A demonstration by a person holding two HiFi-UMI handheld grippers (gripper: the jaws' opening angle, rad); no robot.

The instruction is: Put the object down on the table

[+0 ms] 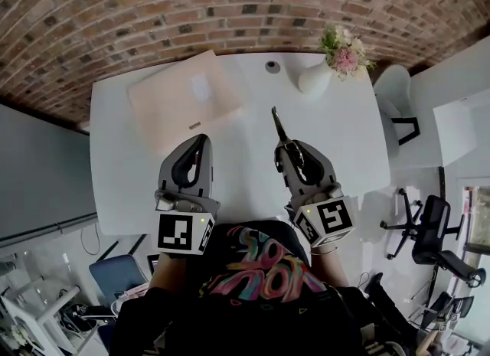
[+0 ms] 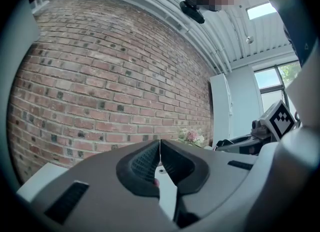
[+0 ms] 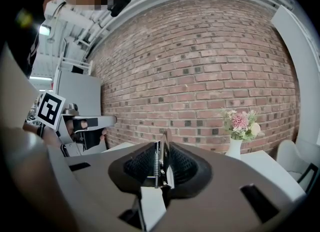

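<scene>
My right gripper (image 1: 287,146) is shut on a thin metal tool with a small spring (image 3: 159,163). Its dark pointed end (image 1: 277,123) sticks out ahead of the jaws, above the white table (image 1: 344,155). In the right gripper view the tool stands on edge between the ribbed pads (image 3: 140,166). My left gripper (image 1: 203,139) hovers beside it over the table's near part, and its jaws are shut with nothing in them (image 2: 160,142). Both grippers point towards the brick wall.
A pale pink flat pad (image 1: 187,98) lies at the table's far left. A white vase of flowers (image 1: 315,77) and a small round grey thing (image 1: 272,66) stand at the far edge. A white chair (image 1: 394,90) and a black office chair (image 1: 429,232) are on the right.
</scene>
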